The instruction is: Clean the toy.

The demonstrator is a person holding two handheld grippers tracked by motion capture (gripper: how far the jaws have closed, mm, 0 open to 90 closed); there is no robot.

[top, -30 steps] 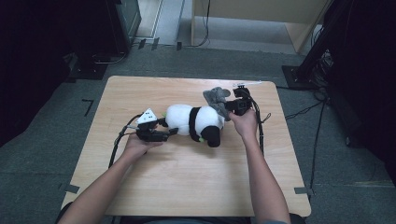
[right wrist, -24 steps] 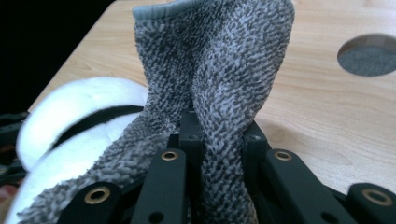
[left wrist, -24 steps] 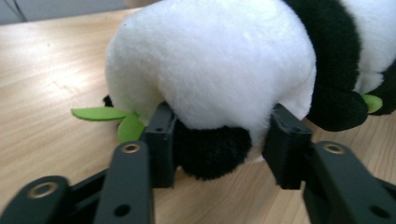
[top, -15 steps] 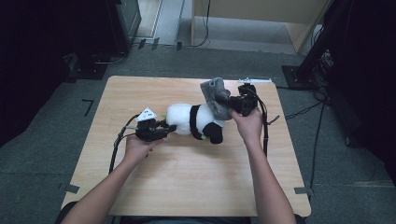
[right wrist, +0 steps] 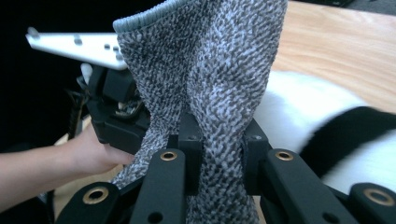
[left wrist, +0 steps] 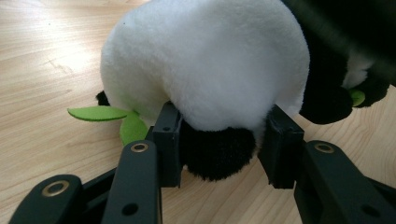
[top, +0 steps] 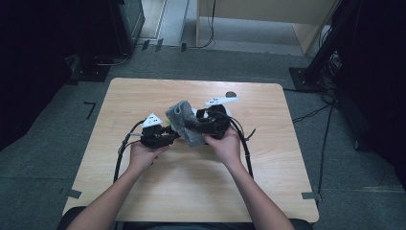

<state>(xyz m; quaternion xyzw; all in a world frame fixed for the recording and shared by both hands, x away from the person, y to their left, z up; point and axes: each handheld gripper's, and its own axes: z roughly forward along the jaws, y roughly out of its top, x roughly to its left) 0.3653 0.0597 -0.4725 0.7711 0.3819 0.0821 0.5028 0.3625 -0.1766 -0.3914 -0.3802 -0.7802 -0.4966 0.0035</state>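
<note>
Your left gripper (left wrist: 219, 154) clamps the plush panda's (left wrist: 210, 60) black foot; your right gripper (right wrist: 219, 154) pinches the grey knit sock (right wrist: 215, 70) tight above it.

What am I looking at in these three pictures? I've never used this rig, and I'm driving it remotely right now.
No robot arm here: a person holds a two-jaw hand tool in each hand. The high view looks down on the wooden table from above the person. The other two pictures come from cameras riding on each tool, looking along its black jaws.

The left gripper is closed on a plush panda, pinching a black part at its white rear; green felt leaves lie beside it. The right gripper is shut on a grey speckled knit sock, held above the panda between the two hands in the high view.
</note>
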